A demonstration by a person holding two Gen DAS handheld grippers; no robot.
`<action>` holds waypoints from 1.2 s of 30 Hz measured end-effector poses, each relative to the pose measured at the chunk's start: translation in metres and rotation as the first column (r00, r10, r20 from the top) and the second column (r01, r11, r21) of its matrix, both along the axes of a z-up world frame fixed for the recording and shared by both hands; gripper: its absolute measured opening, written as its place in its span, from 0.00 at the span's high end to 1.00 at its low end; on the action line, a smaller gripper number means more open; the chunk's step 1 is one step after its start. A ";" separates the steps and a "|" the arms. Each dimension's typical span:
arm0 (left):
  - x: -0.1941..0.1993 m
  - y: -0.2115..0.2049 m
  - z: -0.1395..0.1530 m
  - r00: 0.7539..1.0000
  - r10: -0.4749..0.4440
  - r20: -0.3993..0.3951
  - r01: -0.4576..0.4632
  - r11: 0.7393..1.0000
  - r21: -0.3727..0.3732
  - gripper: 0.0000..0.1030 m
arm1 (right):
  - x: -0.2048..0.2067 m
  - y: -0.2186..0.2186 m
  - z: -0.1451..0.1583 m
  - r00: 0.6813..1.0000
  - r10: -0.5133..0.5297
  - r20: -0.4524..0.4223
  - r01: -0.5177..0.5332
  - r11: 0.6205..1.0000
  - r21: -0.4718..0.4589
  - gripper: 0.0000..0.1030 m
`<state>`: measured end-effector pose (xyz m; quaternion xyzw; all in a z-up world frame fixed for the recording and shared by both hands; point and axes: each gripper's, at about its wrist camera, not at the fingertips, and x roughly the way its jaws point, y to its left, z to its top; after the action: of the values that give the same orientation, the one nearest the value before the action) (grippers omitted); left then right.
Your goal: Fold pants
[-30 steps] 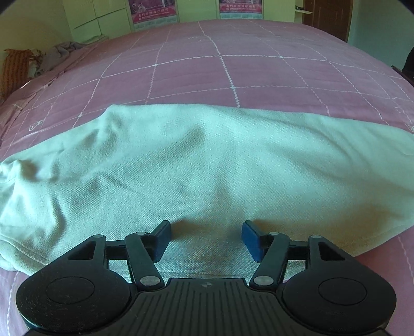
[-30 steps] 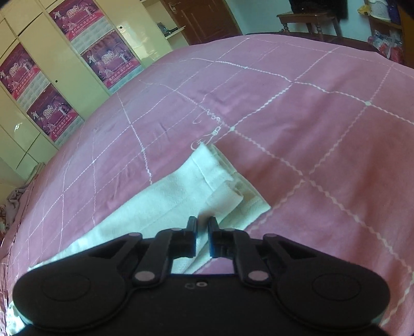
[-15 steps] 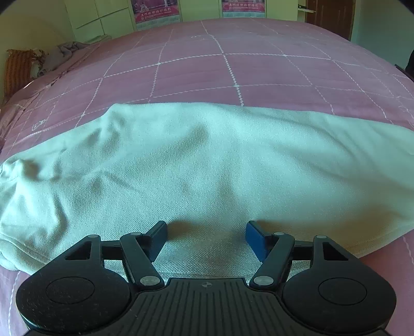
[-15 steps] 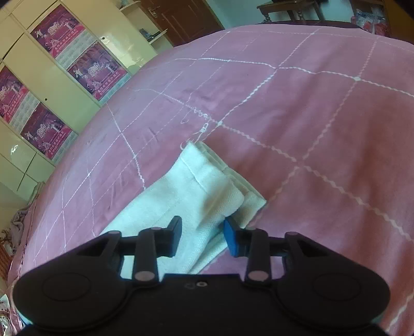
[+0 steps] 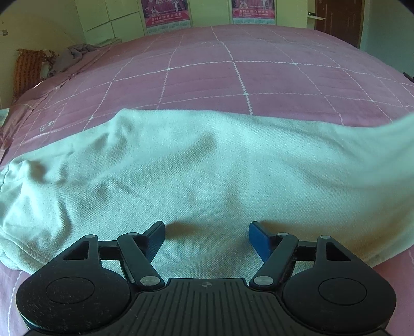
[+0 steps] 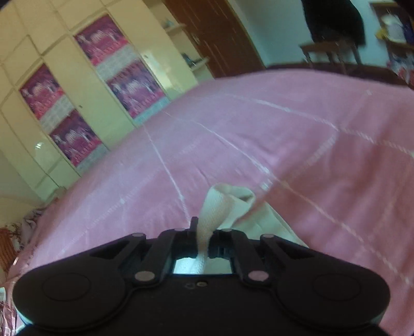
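Note:
Pale mint-white pants (image 5: 196, 170) lie across the pink quilted bed (image 5: 233, 77), filling the width of the left wrist view. My left gripper (image 5: 206, 236) is open, its blue-padded fingers resting on the cloth near its front edge, holding nothing. At the right edge of that view the cloth lifts off the bed (image 5: 398, 124). In the blurred right wrist view my right gripper (image 6: 203, 232) is shut on the pants' hem end (image 6: 225, 201), which is bunched between the jaws and raised above the bed.
Cream wardrobes with pink posters (image 6: 85, 103) stand behind the bed. A brown door (image 5: 336, 18) is at the far right. An orange pillow and grey clothes (image 5: 46, 62) lie at the bed's far left. A wooden table (image 6: 333, 51) stands beyond the bed.
My right gripper opened, then shut on the pants' hem end and lifted it; its view is tilted and blurred. The left gripper stayed open on the cloth; the pants' right side rose.

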<state>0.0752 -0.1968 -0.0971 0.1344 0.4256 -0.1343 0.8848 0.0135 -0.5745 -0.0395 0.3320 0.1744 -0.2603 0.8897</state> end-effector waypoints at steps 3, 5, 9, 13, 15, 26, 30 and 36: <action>0.000 -0.002 0.003 1.000 0.007 0.025 -0.007 1.000 -0.002 0.30 | 0.005 0.014 0.044 0.991 0.051 0.121 -0.035 0.990 -0.136 0.95; 0.001 -0.004 0.000 1.000 0.001 0.011 -0.001 1.000 0.014 0.30 | -0.001 0.010 0.034 0.998 0.024 0.065 -0.014 0.988 -0.154 0.95; -0.001 -0.002 -0.003 1.000 -0.018 0.011 0.018 1.000 0.021 0.30 | -0.026 -0.018 -0.047 0.984 -0.081 -0.161 0.087 0.996 0.032 0.95; 0.002 -0.001 0.000 1.000 -0.030 -0.007 0.030 0.999 0.022 0.30 | -0.034 -0.013 -0.069 0.970 -0.090 -0.224 0.096 0.995 0.020 0.89; 0.001 -0.003 0.006 0.999 -0.042 -0.009 0.042 0.999 0.008 0.30 | -0.034 -0.010 -0.059 0.965 -0.114 -0.237 0.113 0.993 -0.019 0.81; -0.010 -0.065 0.017 0.993 -0.117 -0.024 0.117 0.993 0.001 0.30 | 0.008 0.044 -0.020 0.955 0.088 -0.284 -0.153 0.964 -0.216 0.76; -0.017 -0.060 -0.001 0.994 -0.096 -0.055 0.097 0.995 0.016 0.26 | 0.026 0.061 -0.049 0.894 0.159 -0.419 -0.255 0.949 -0.184 0.76; -0.024 -0.049 0.001 0.995 -0.080 -0.059 0.079 0.997 -0.005 0.22 | -0.002 0.054 -0.059 0.870 0.100 -0.482 -0.226 0.951 -0.210 0.83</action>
<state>0.0514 -0.2458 -0.0961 0.1461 0.4457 -0.1738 0.8659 0.0117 -0.5201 -0.0985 0.1242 0.3748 -0.2765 0.8762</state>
